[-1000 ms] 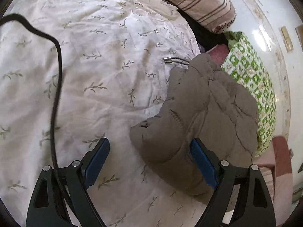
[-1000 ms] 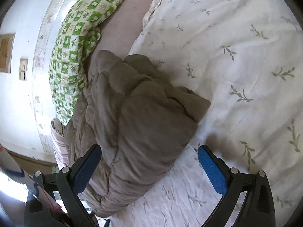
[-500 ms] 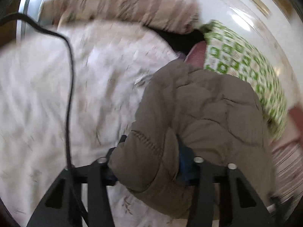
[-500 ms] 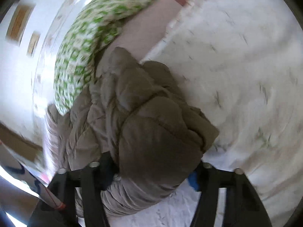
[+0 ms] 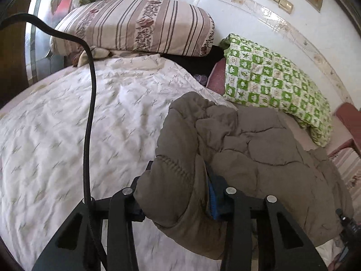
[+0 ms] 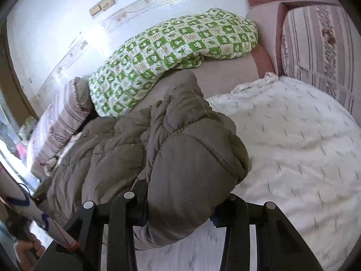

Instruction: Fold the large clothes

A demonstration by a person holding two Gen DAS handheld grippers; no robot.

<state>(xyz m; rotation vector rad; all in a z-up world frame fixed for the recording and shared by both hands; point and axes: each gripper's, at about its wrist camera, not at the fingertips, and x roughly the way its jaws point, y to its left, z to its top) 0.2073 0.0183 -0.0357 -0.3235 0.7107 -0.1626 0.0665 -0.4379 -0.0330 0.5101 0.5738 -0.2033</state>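
Two grippers pinch one bulky grey-brown quilted jacket (image 5: 248,149): the left gripper (image 5: 178,194) and right gripper (image 6: 180,203) are each closing narrow on a puffy fold of it (blue pads nearly buried). It is bunched on the white leaf-print bedspread (image 5: 67,124), with a green checked pillow (image 5: 270,85) at two o'clock.

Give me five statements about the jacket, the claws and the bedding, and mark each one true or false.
1. Both claws have padded fabric of the grey-brown jacket between their fingers. True: left claw, right claw.
2. The jacket is bright red. False: it is grey-brown.
3. A green-and-white checked pillow lies near the wall beyond the jacket. True.
4. The quilt under the jacket is plain black. False: it is white with small leaf sprigs.
5. The left claw is empty. False: its jaws are closing on a jacket fold.
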